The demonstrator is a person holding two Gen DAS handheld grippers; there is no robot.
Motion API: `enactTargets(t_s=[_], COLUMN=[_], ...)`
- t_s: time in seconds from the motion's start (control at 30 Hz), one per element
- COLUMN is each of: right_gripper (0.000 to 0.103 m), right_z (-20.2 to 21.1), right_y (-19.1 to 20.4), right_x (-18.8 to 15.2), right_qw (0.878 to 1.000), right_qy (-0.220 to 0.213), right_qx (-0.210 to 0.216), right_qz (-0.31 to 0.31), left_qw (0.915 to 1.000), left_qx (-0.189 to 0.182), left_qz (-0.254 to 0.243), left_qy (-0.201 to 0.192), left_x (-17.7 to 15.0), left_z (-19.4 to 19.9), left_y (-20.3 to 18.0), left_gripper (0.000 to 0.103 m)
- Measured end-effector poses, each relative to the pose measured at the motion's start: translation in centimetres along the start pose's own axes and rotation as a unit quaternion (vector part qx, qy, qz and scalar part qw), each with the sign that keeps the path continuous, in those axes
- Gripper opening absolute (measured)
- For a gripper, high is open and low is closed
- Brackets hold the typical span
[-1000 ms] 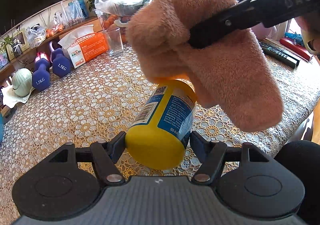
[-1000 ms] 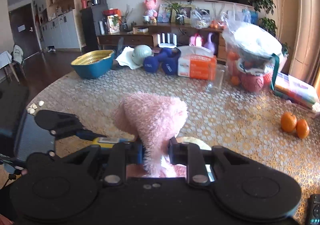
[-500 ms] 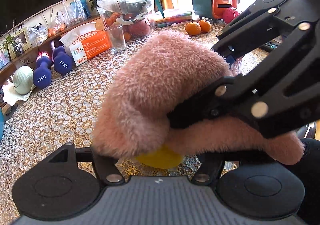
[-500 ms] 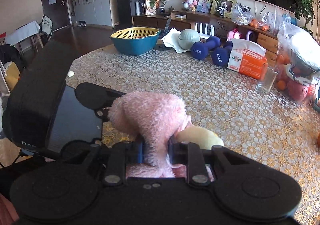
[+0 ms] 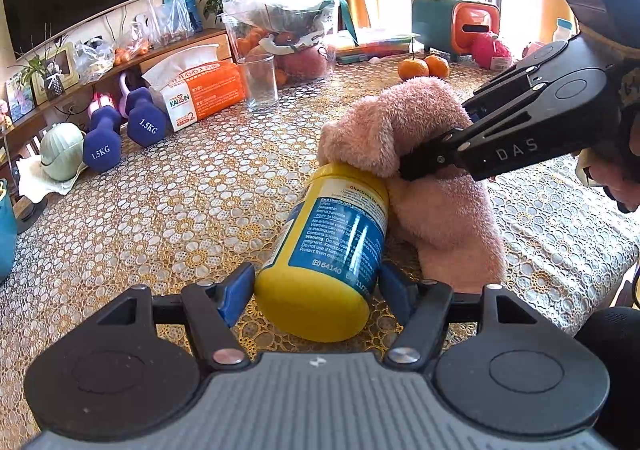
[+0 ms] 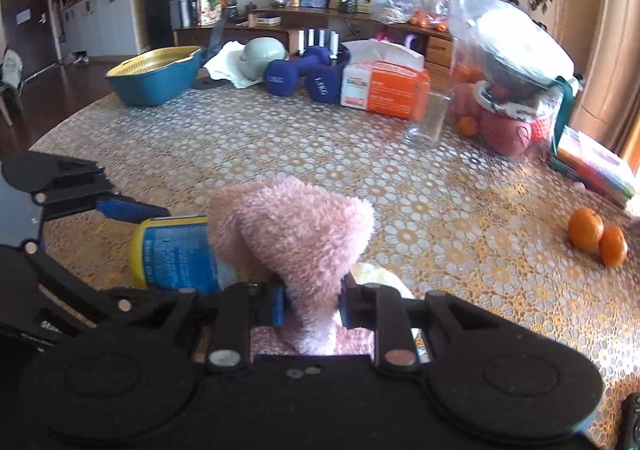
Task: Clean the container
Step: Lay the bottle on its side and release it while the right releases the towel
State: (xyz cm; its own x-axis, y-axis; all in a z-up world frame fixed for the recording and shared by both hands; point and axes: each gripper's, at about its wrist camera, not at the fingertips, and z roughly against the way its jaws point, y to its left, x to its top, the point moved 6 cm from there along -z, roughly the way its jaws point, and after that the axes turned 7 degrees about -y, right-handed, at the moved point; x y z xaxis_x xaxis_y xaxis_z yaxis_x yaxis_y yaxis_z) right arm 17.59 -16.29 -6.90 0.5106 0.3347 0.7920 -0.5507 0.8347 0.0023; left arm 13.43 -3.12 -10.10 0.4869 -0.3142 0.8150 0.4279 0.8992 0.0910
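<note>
- Count we make: one yellow container, one pink cloth, two oranges.
- Left tongs clamp our blue-labelled container; right tongs pinch the cloth against it.

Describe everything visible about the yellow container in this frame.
The yellow container is a glossy plastic bottle with a blue-and-white printed label. It is tilted, base toward the left wrist camera, clamped near the base between the left gripper fingers. The pink fluffy cloth, pinched by the right gripper, presses on its far end.
</note>
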Motion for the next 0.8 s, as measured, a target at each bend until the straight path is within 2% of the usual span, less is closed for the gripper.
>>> enactTargets(t_s=[0.13, 0.23, 0.3, 0.37, 0.43, 0.5, 0.67, 0.8], right_gripper=[0.025, 0.028, 0.029, 0.034, 0.049, 0.058, 0.064, 0.075], right_z=[-1.2, -1.7, -1.7, -1.5, -1.0, -0.4, 2.0, 4.8], right_y=[-1.2, -0.9, -0.6, -0.6, -0.8, -1.1, -1.7, -0.7], right_x=[0.0, -0.1, 0.0, 0.1, 0.3, 0.4, 0.9, 1.0], right_qw=[0.999, 0.999, 0.999, 0.999, 0.998, 0.998, 0.995, 0.993], right_qy=[0.004, 0.006, 0.007, 0.005, 0.002, -0.004, -0.029, -0.059], right_qx=[-0.015, -0.019, -0.023, -0.027, -0.035, -0.045, -0.05, -0.046], right_qz=[-0.044, -0.049, -0.044, -0.044, -0.049, -0.053, -0.08, -0.086], left_qw=[0.9998, 0.9995, 0.9993, 0.9991, 0.9986, 0.9979, 0.9964, 0.9946], left_qx=[0.001, 0.008, 0.009, 0.01, 0.013, 0.012, 0.017, 0.019], left_qz=[0.022, 0.03, 0.036, 0.041, 0.05, 0.063, 0.08, 0.096], left_qy=[0.002, 0.003, 0.003, -0.001, -0.004, -0.006, -0.019, -0.035], left_x=[-0.1, -0.3, -0.3, -0.3, -0.3, -0.3, 0.0, 0.4], left_z=[0.3, 0.5, 0.8, 1.2, 1.6, 2.0, 3.8, 5.5], left_y=[0.7, 1.1, 1.2, 1.4, 1.6, 1.8, 2.0, 1.6], left_gripper=[0.068, 0.068, 0.075, 0.08, 0.082, 0.082, 0.083, 0.085])
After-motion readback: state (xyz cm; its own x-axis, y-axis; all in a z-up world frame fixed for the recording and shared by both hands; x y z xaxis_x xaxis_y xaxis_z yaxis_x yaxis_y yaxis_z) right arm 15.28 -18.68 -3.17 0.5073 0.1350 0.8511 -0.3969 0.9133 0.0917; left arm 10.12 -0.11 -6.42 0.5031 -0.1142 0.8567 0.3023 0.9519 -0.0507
